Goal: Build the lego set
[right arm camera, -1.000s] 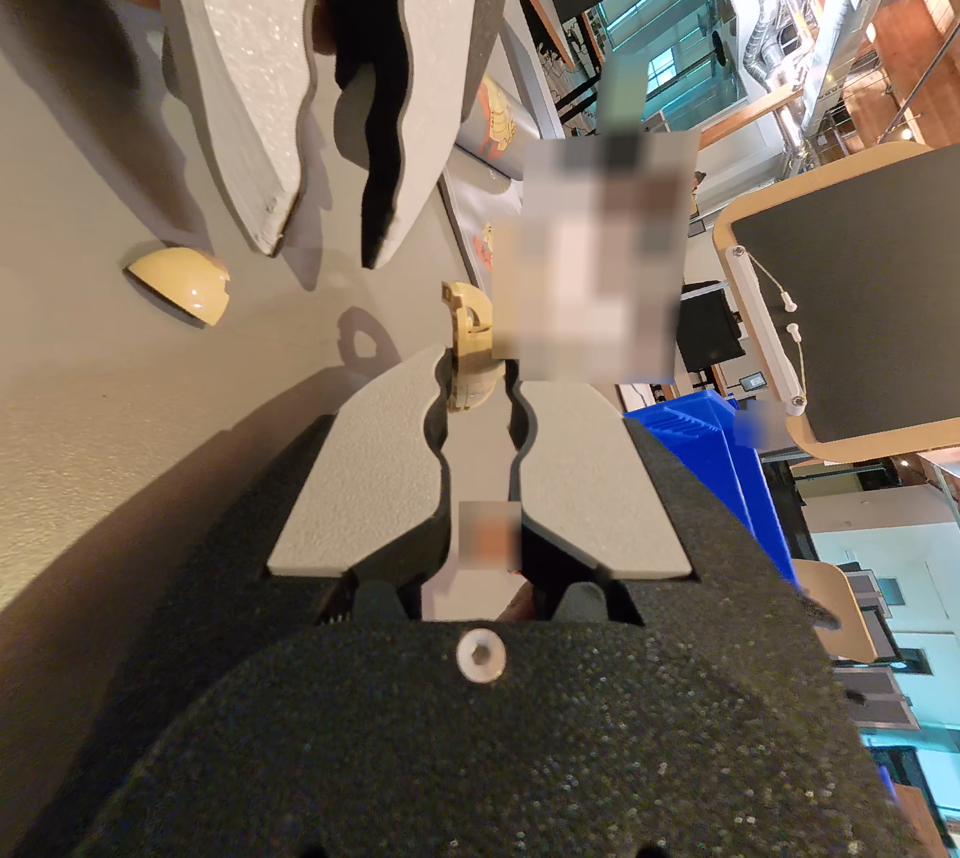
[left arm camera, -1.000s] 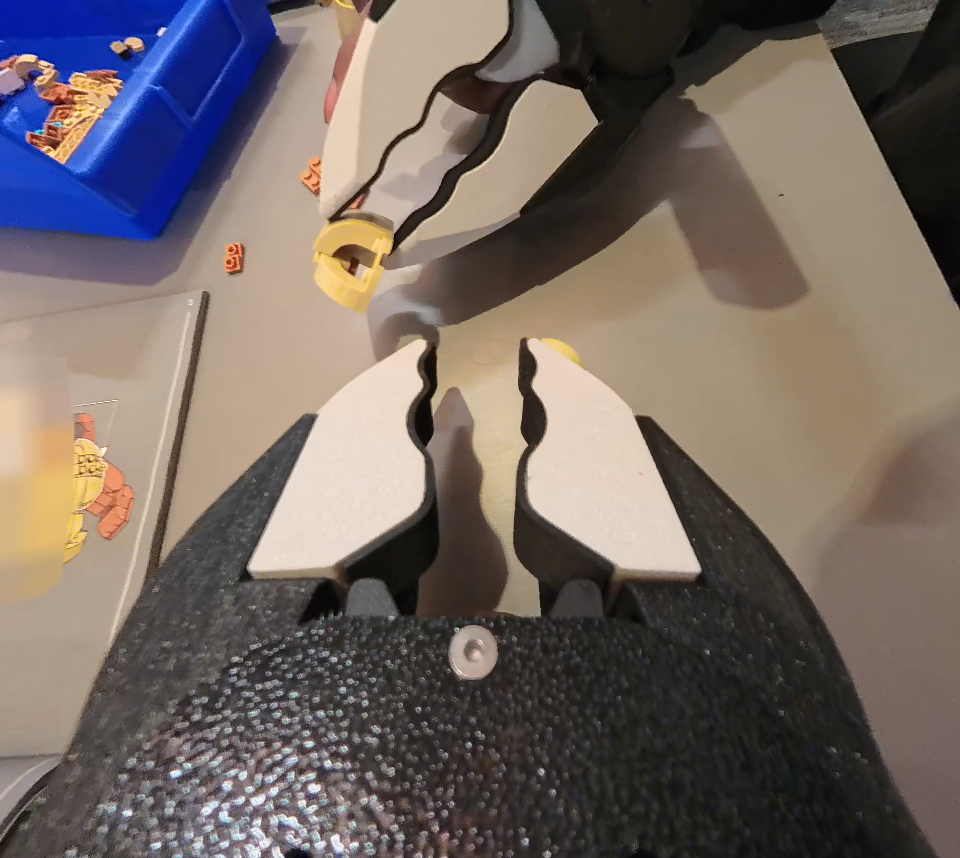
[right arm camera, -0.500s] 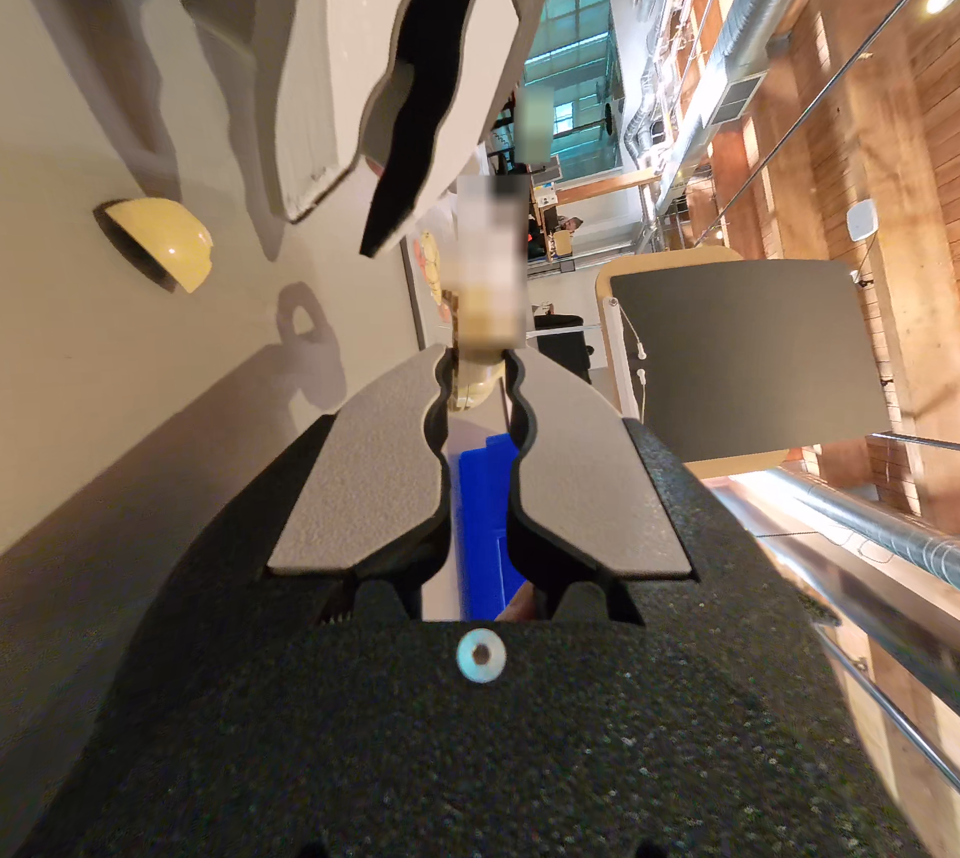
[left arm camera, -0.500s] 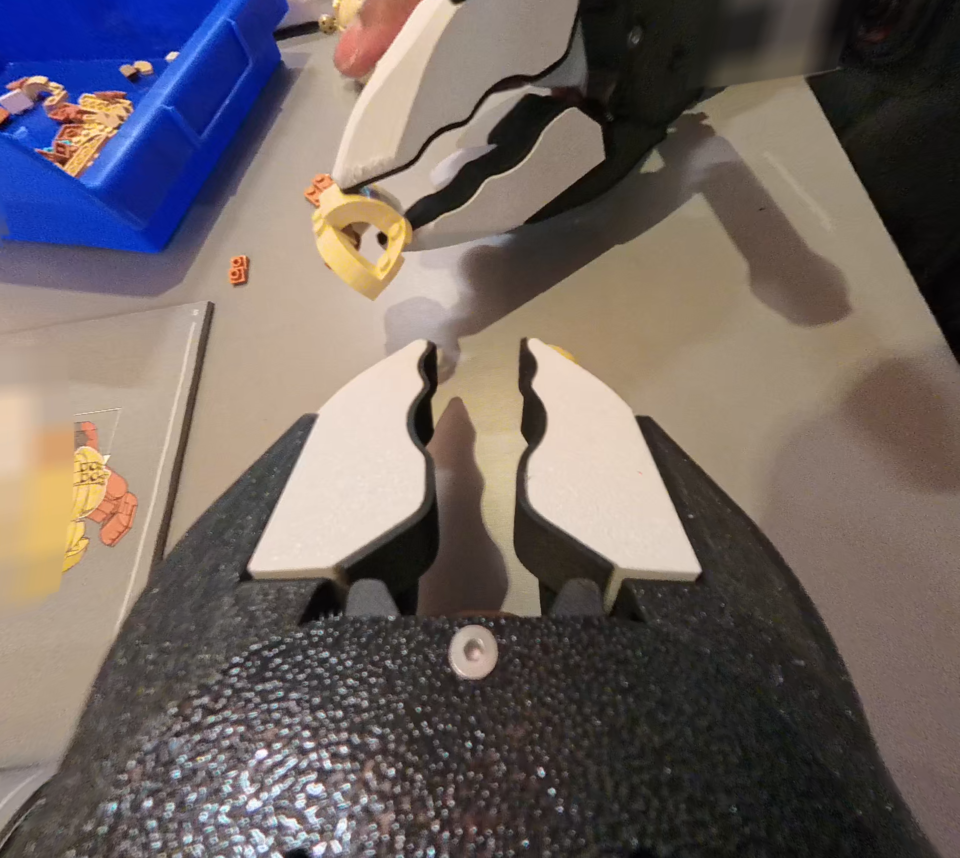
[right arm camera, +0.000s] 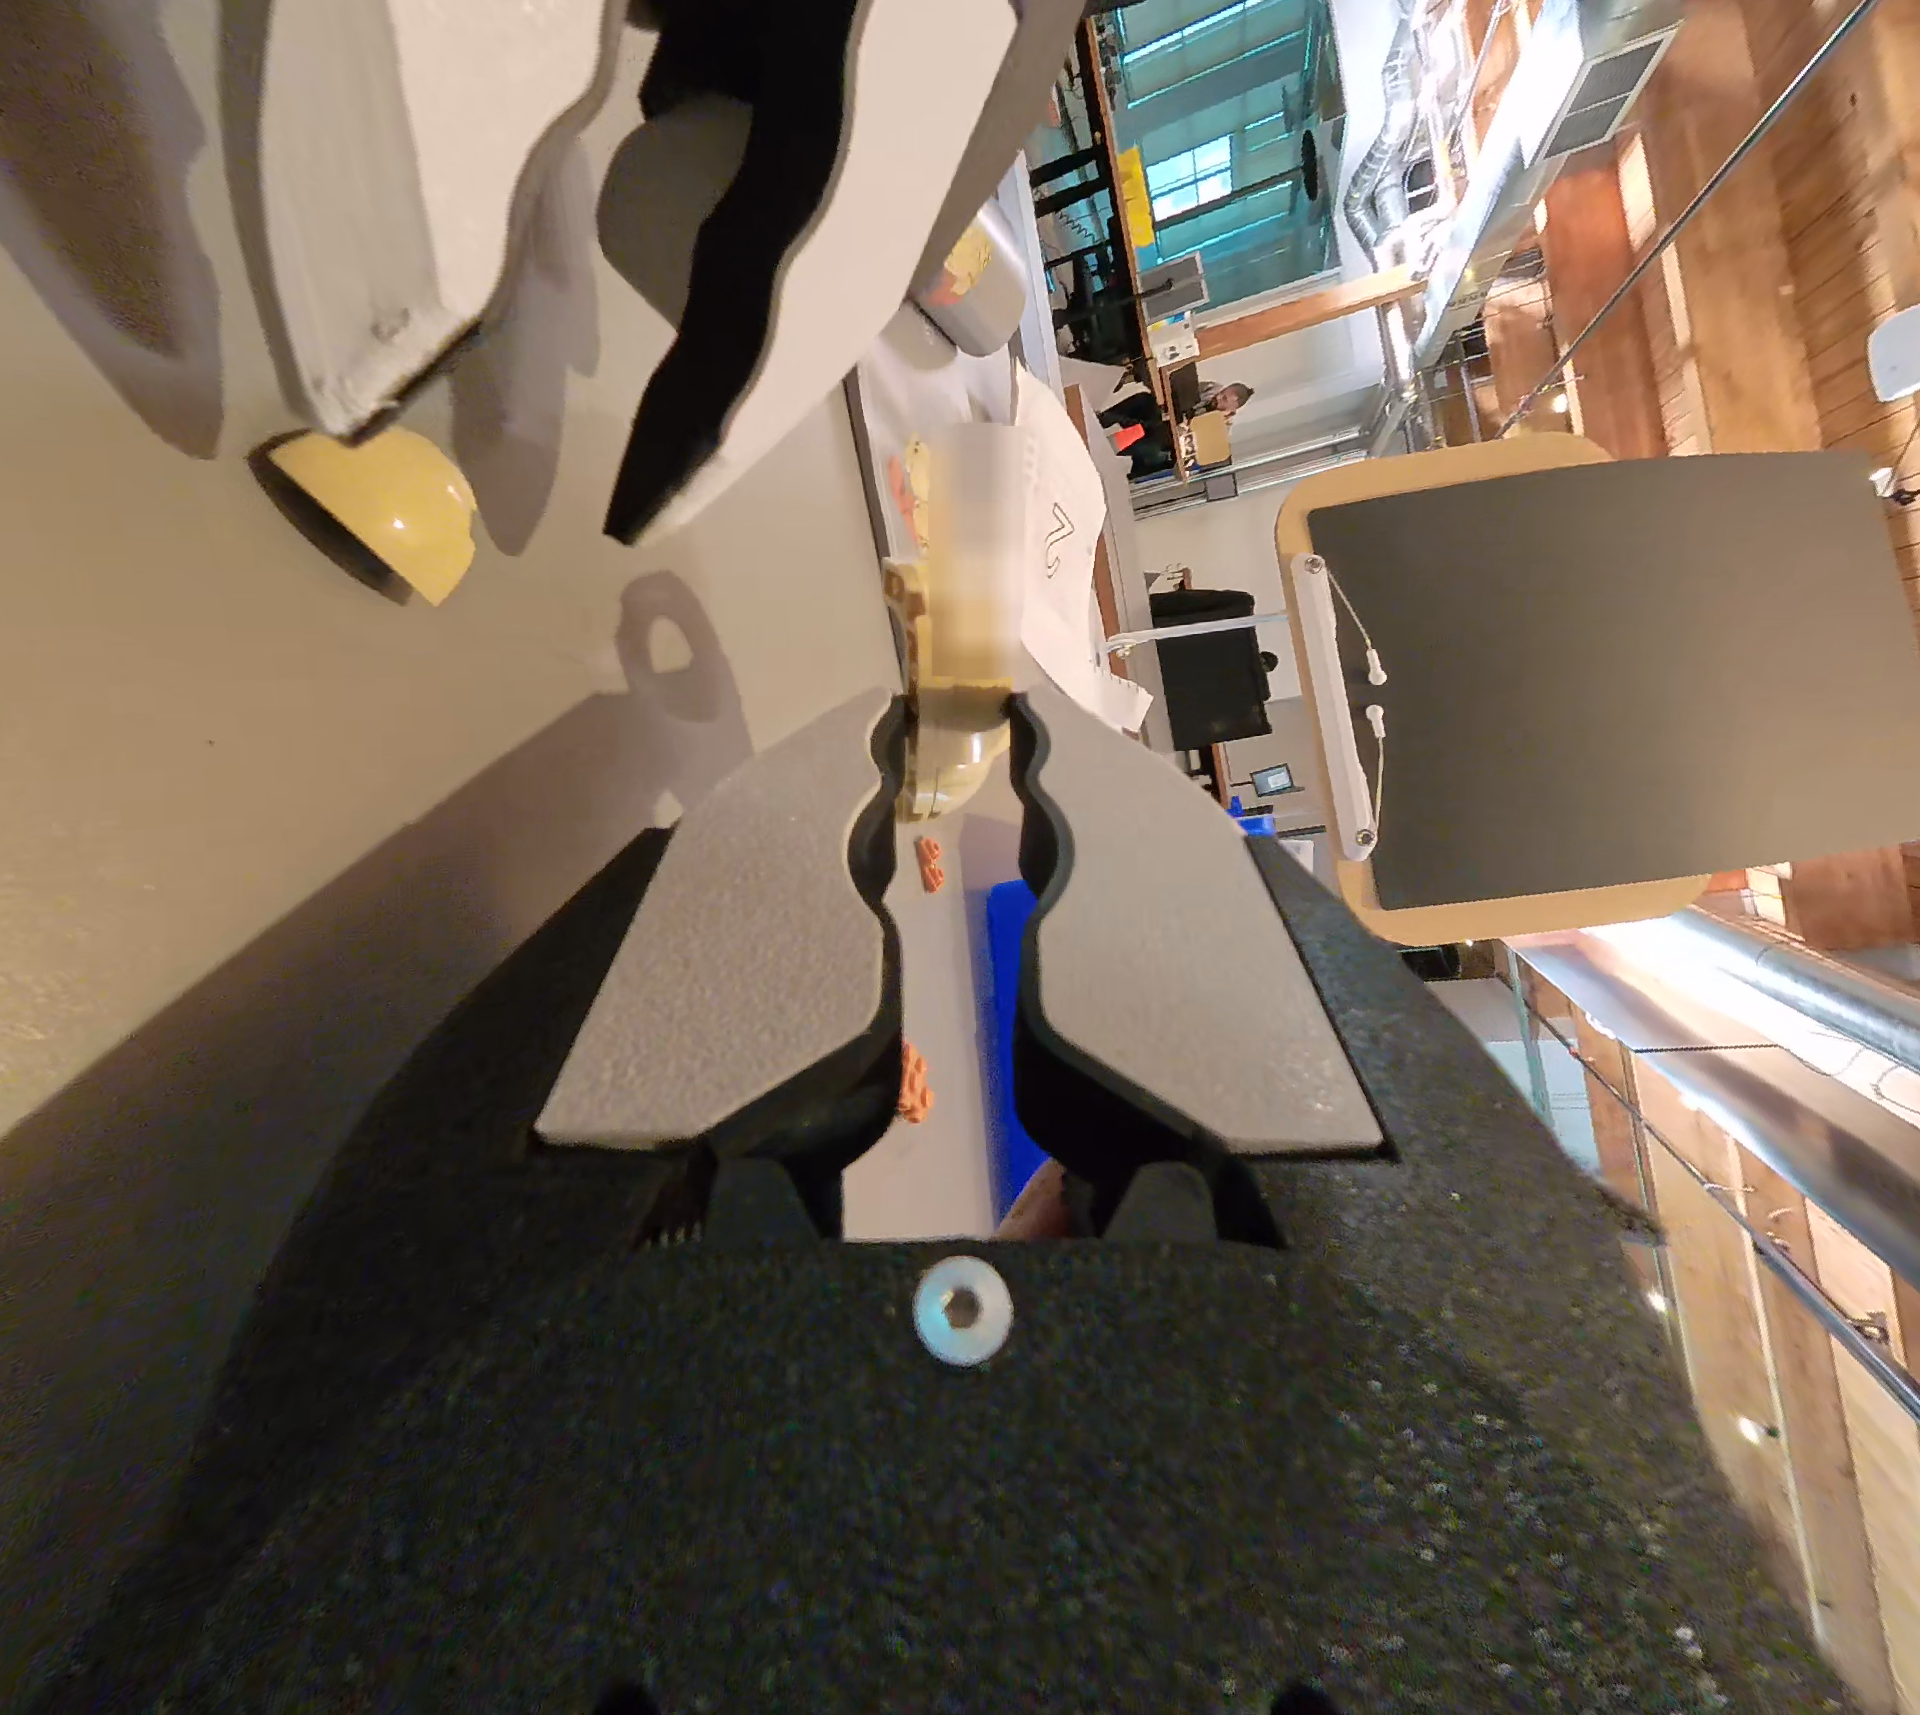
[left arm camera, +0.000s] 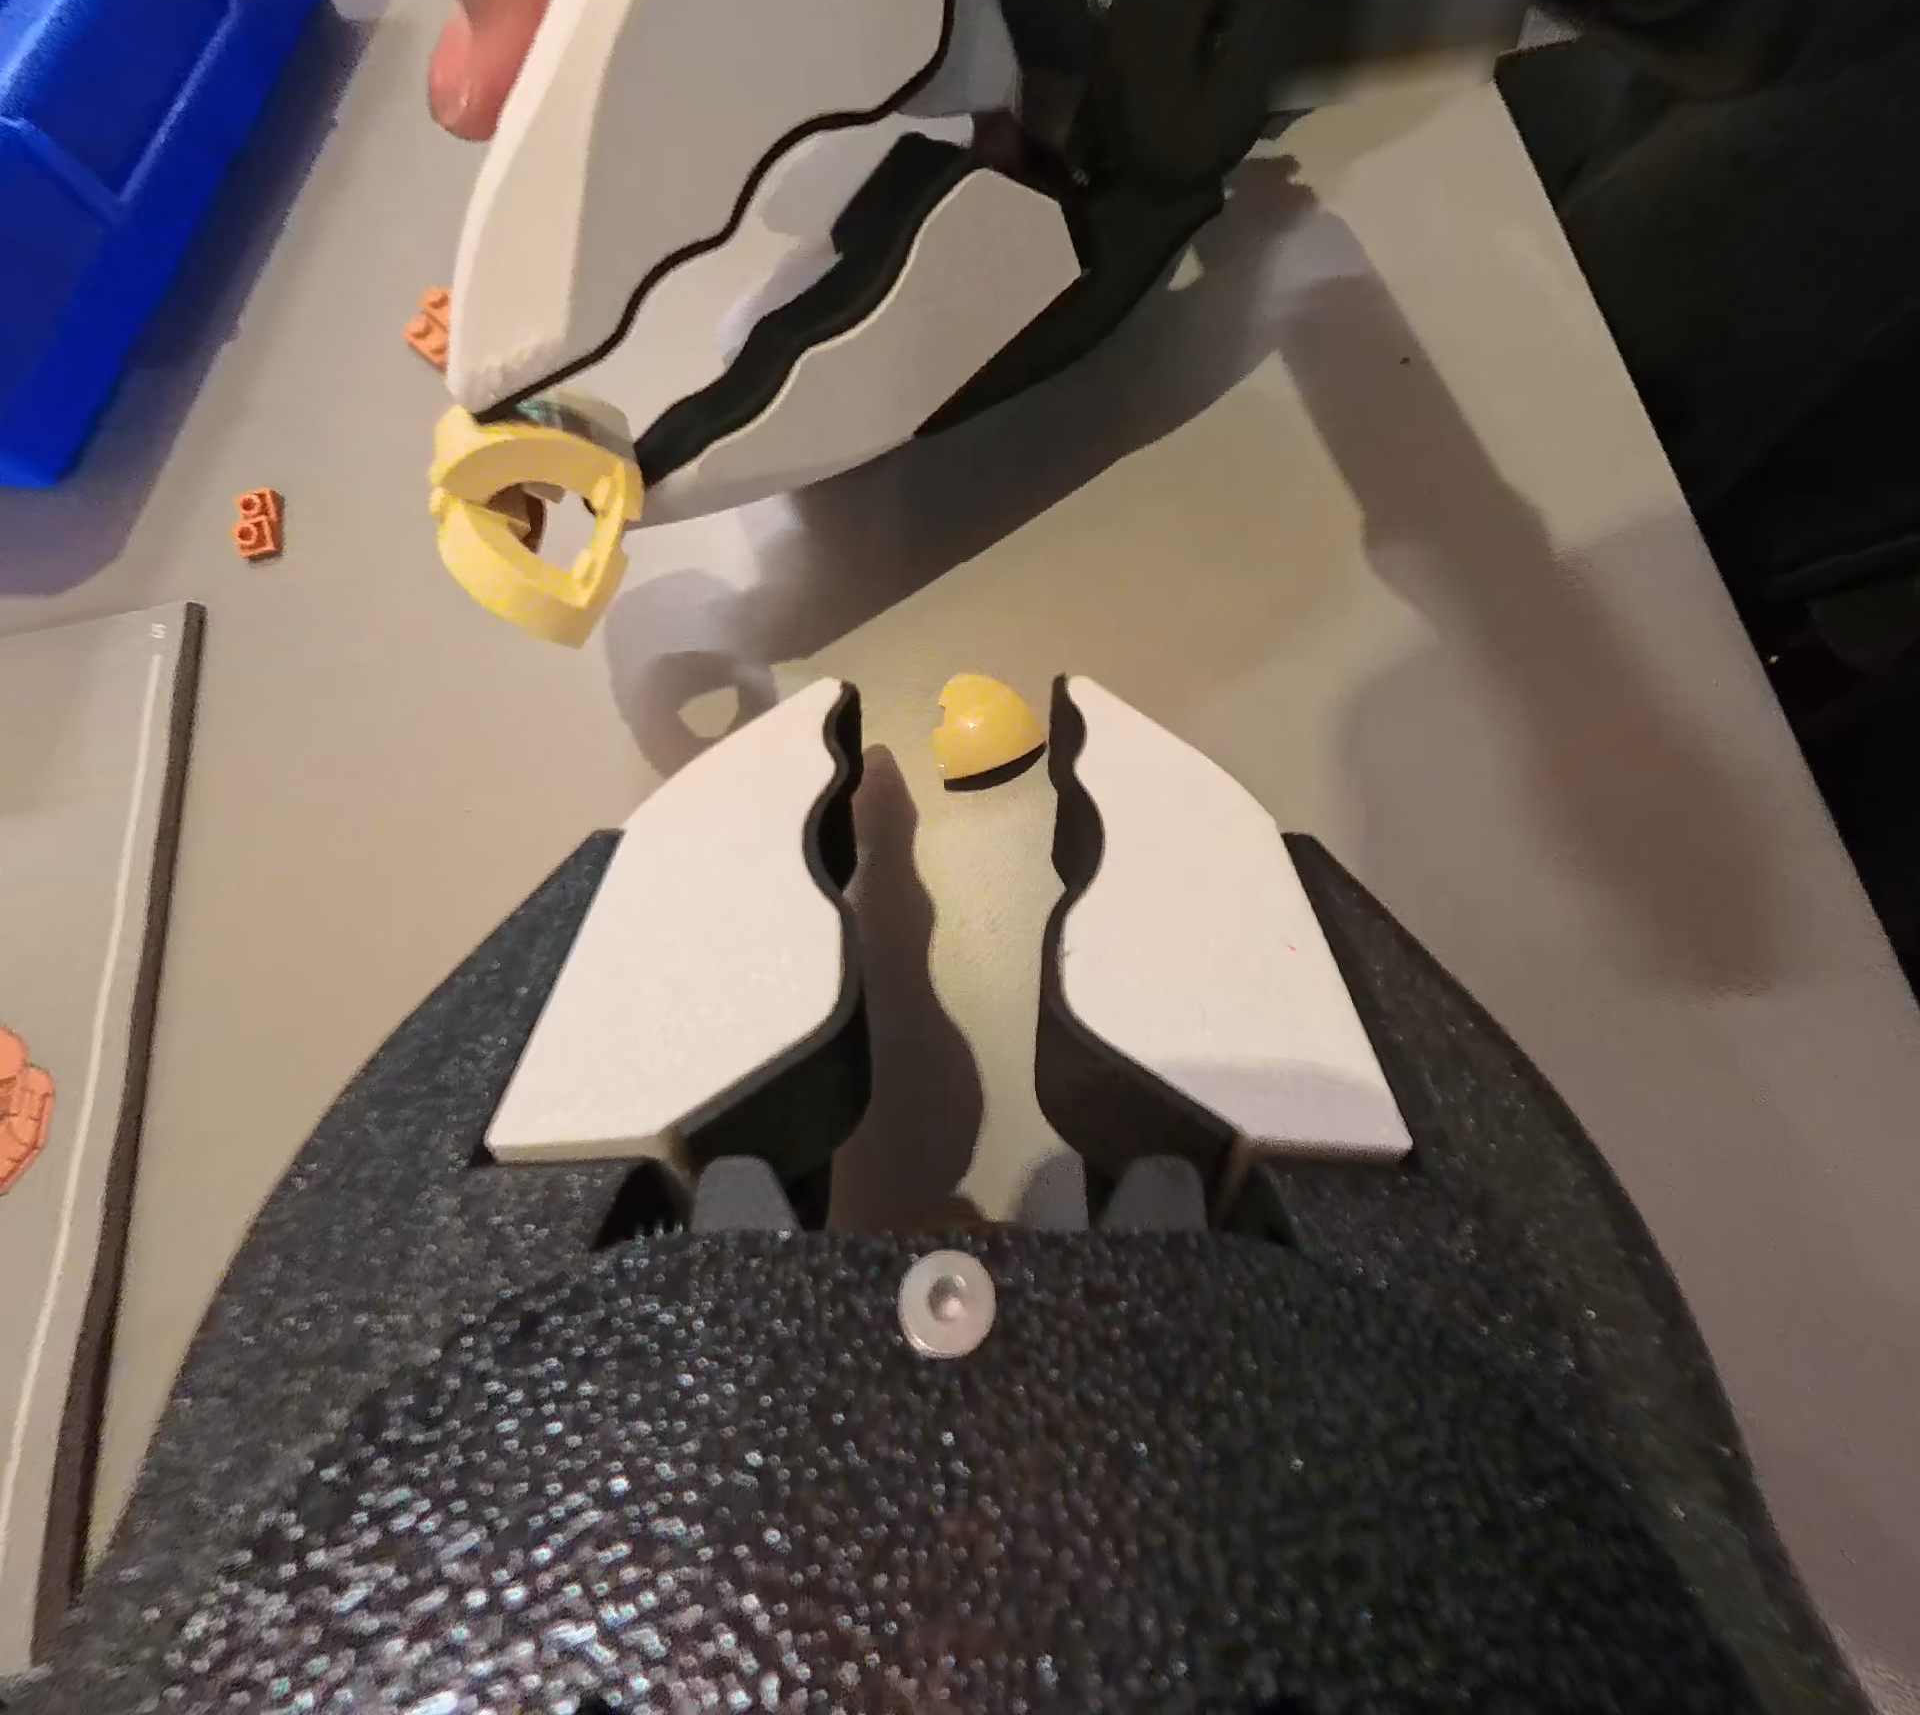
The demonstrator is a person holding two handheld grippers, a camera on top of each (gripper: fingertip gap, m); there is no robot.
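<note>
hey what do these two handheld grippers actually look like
Both match. The left gripper has a black pebbled body with a silver screw at its centre and two flat off-white fingers with wavy black-edged inner sides. The right gripper looks the same, its fingers greyer in shade. No cables or sleeves show.

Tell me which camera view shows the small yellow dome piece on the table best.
The left wrist view: the yellow dome piece lies unobstructed on the table, just ahead of the open left gripper. In the right wrist view the dome appears sideways, with a left gripper finger partly covering it.
</note>
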